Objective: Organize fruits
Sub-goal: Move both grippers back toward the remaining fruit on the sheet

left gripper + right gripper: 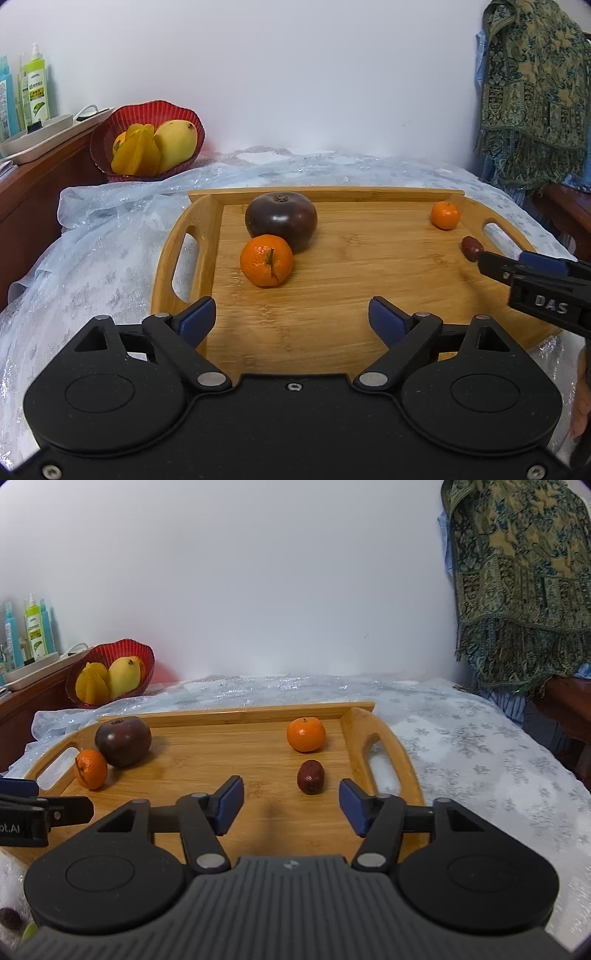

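A bamboo tray (351,295) (229,760) lies on a bed and carries a dark purple round fruit (281,219) (123,741), a large mandarin (266,260) (90,768) touching it, a small mandarin (445,215) (306,734) and a small dark red jujube (472,248) (310,776). My left gripper (291,325) is open over the tray's near part, just short of the large mandarin. My right gripper (291,806) is open, the jujube lying just ahead of its fingertips. Nothing sits between either pair of pads.
A red fruit bowl (147,140) (110,674) holding a mango and starfruit stands at the back left on the glittery white cover (480,746). Bottles and a white tray (33,136) sit on a wooden ledge at left. A patterned shawl (535,92) hangs at right.
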Demonstrator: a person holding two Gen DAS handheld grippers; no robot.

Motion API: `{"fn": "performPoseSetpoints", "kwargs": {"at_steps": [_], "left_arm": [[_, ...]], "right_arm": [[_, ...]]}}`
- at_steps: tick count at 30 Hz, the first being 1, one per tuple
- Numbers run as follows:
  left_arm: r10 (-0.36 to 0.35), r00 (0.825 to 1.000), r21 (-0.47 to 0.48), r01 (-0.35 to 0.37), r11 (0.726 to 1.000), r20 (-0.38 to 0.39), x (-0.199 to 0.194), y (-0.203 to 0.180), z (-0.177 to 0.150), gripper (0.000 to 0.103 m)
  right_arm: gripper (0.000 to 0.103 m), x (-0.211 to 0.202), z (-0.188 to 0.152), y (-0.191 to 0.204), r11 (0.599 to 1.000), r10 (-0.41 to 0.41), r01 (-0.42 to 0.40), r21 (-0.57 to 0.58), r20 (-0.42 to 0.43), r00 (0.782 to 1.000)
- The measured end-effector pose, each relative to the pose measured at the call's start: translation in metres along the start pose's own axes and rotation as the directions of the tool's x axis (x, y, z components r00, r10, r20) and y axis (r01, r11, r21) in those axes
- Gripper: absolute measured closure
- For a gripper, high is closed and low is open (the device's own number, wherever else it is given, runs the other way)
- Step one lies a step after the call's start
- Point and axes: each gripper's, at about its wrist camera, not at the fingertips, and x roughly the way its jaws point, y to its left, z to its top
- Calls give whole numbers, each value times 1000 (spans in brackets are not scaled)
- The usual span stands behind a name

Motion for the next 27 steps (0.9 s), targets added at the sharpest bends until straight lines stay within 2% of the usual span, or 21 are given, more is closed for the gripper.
{"fn": "performPoseSetpoints", "kwargs": {"at_steps": [8, 13, 27], "left_arm": [[-1, 1000, 36, 0, 999, 24, -11, -8, -6, 14], [13, 999, 70, -15, 997, 30, -18, -13, -16, 13], [-1, 1000, 63, -1, 998, 28, -38, -6, -35, 13]], "right_arm": [[18, -27, -3, -11, 999, -25, 24, 21, 55, 998], [18, -34, -9, -12, 1000, -21, 20, 19, 45, 999], [16, -52, -29, -4, 1000, -14, 14, -9, 18, 1000]]}}
